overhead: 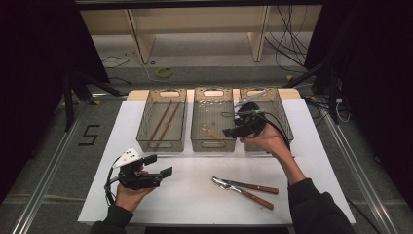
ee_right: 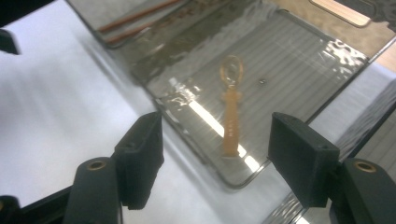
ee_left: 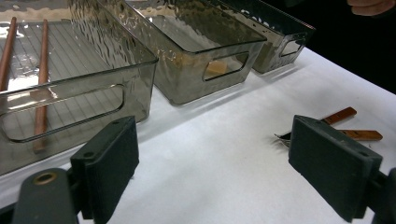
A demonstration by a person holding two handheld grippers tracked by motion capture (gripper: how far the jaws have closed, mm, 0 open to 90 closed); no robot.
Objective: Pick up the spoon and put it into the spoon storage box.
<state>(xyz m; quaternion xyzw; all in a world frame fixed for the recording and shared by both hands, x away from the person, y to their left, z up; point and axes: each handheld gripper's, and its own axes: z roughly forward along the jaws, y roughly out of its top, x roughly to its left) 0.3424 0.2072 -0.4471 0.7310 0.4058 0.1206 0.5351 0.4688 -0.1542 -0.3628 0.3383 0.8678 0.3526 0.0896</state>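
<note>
- Right gripper [overhead: 229, 130]: held over the middle bin [overhead: 213, 119], jaws spread wide with nothing between them.
- Wooden tool [ee_right: 230, 109]: lies flat on the middle bin's ribbed floor, below the right gripper's open jaws, ring end pointing away.
- Left gripper [overhead: 159, 165]: near the table's front left, jaws apart and empty.
- Tongs [overhead: 243, 187]: on the white sheet [overhead: 195, 195], front right.
- Chopsticks [overhead: 163, 122]: two, in the left bin [overhead: 162, 119].
</note>
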